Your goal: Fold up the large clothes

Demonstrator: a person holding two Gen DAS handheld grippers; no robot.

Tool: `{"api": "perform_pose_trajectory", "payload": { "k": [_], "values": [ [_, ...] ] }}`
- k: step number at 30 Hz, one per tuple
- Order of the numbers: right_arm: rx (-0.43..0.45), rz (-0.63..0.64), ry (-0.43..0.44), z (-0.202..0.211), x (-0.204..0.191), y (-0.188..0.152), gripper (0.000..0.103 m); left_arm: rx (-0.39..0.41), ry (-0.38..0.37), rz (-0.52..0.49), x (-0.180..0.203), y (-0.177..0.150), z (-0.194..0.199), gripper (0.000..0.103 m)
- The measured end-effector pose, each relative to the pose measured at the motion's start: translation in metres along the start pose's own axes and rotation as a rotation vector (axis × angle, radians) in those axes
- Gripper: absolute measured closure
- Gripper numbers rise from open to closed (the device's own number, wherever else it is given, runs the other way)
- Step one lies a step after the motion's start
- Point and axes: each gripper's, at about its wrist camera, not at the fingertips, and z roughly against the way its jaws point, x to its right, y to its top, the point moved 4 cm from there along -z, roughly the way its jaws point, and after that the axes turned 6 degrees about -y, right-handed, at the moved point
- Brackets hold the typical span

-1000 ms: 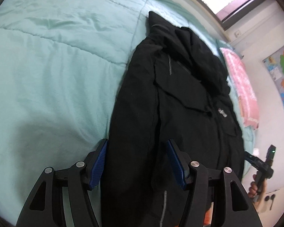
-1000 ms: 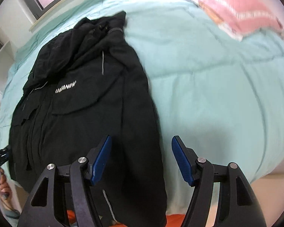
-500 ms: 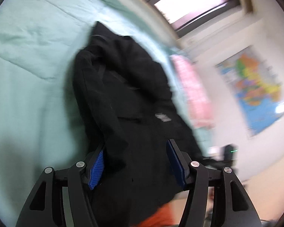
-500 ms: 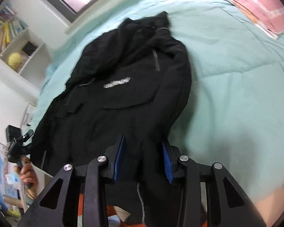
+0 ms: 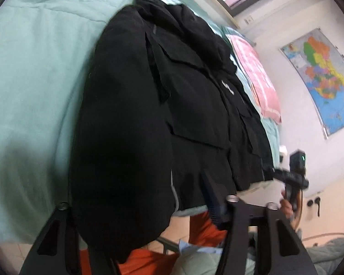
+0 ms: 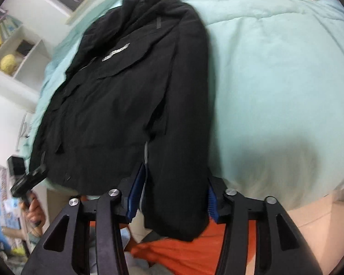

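Right wrist view: right tongs (image 6: 174, 194) clench the jacket's (image 6: 126, 87) near sleeve; left tongs (image 5: 137, 208) grasp its other sleeve. Jacket lies on the bed (image 6: 275, 80), long axis running away from both tongs toward the window.

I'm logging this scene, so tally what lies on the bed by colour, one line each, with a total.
Black: 1, the jacket, its sleeves between the fingers of the left hand-held gripper and the right hand-held gripper.
Pink: 1, the pillow.
Mint green: 1, the quilt under them.
Total: 3.
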Motion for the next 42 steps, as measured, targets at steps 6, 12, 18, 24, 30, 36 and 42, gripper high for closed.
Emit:
{"api": "perform_pose_trajectory", "payload": {
  "k": [6,12,18,24,30,36,42],
  "values": [
    [0.050,0.008,0.040,0.011,-0.018,0.010,0.082,0.124,-0.064,0.029,0.010,0.029,0.012,0.093],
    [0.189,0.057,0.072,0.066,-0.036,0.053,0.085,0.226,-0.111,-0.030,0.050,0.065,0.043,0.094],
    [0.285,0.047,0.125,0.100,-0.047,0.129,0.085,0.309,-0.146,-0.080,0.081,0.138,0.063,0.093],
    [0.352,0.030,0.140,0.103,-0.067,0.222,0.085,0.353,-0.111,-0.125,0.102,0.220,0.049,0.091],
    [0.421,-0.028,0.075,0.072,-0.066,0.321,0.085,0.396,0.011,-0.143,0.105,0.317,0.001,0.086],
    [0.380,-0.046,-0.158,-0.022,-0.057,0.389,0.085,0.354,0.216,-0.090,0.067,0.377,-0.102,0.084],
    [0.251,0.020,-0.325,-0.139,-0.042,0.397,0.085,0.213,0.235,0.018,0.004,0.380,-0.190,0.078]
  ]
}}
